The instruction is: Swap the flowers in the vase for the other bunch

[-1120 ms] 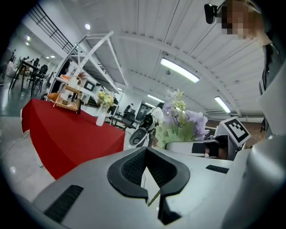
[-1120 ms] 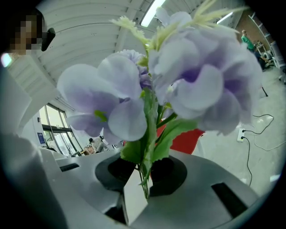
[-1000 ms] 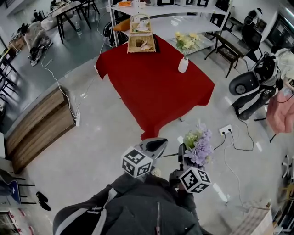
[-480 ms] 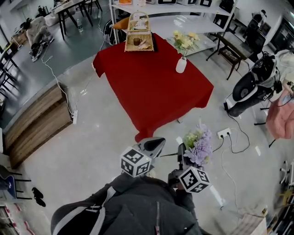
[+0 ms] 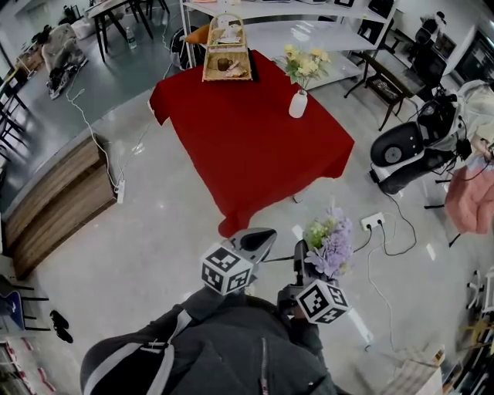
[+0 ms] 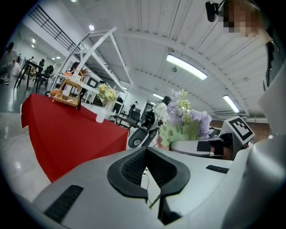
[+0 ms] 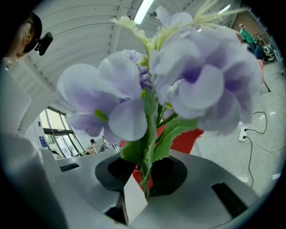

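Observation:
A white vase (image 5: 298, 103) with yellow flowers (image 5: 302, 63) stands near the right edge of the red-clothed table (image 5: 247, 146). In the left gripper view the vase (image 6: 101, 117) is far off, with the yellow flowers (image 6: 106, 93) in it. Low in the head view, my right gripper (image 5: 299, 258) is shut on the stems of a purple bunch (image 5: 330, 245), held upright over the floor. Those purple blooms (image 7: 178, 89) fill the right gripper view, and the stem sits between the jaws of the right gripper (image 7: 145, 172). My left gripper (image 5: 258, 241) is shut and holds nothing. Its jaws (image 6: 145, 163) meet.
A wicker basket (image 5: 226, 58) sits at the table's far end, before a white shelf (image 5: 309, 15). A scooter (image 5: 409, 146) is parked to the right. A power strip (image 5: 372, 221) and cables lie on the floor nearby, and a wooden bench (image 5: 54, 208) is at the left.
The table and the scooter have slid a little up and left in the head view. Both grippers keep their places in it, and the purple bunch is still held.

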### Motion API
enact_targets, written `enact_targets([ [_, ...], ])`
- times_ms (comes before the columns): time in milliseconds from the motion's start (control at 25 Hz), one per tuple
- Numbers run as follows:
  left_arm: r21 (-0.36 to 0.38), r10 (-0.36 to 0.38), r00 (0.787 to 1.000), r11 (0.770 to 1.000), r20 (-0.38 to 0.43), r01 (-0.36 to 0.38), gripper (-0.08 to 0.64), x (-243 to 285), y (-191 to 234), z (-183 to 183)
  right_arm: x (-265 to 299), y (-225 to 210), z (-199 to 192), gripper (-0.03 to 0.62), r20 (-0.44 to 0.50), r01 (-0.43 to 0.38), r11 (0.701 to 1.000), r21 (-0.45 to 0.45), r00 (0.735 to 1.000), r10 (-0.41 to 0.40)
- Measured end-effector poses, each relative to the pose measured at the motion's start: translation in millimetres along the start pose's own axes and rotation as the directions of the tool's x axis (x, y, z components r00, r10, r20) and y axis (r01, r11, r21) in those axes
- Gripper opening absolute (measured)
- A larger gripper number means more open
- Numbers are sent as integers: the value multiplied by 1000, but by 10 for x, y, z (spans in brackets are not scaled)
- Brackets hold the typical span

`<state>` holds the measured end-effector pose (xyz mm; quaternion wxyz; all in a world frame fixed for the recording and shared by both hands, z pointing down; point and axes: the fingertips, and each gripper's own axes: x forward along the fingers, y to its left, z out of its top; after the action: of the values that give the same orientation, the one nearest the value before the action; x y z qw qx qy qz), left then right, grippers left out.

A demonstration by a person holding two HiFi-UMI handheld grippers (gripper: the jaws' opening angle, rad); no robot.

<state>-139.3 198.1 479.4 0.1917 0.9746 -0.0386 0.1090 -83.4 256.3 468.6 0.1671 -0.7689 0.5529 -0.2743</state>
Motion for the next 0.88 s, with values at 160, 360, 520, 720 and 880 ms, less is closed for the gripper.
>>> enact_targets([
  [160, 2, -6, 1000, 1000, -8, 6, 9, 26, -13, 12, -26, -22, -4, 66, 3, 8, 1000, 15, 1000, -8],
  [360, 5, -17, 1000, 1000, -26, 17, 9, -12, -53, -25, -66, -30, -43, 66, 8, 22, 999, 37, 1000, -22],
  [520, -5, -6, 999, 1000, -31, 6, 9, -54, -14, -42, -79, -8, -64, 66, 7, 28, 999, 46, 1000, -28],
  [720, -9, 5, 1000, 1000, -21, -5, 9, -5, 58, -13, -50, -40, -43, 66, 11, 32, 999, 44, 999, -32],
  [880, -7, -2, 1000, 1000, -17, 1, 9, 127, 101, 67, 19, -90, 46, 66, 14, 36, 999, 41, 999, -36],
])
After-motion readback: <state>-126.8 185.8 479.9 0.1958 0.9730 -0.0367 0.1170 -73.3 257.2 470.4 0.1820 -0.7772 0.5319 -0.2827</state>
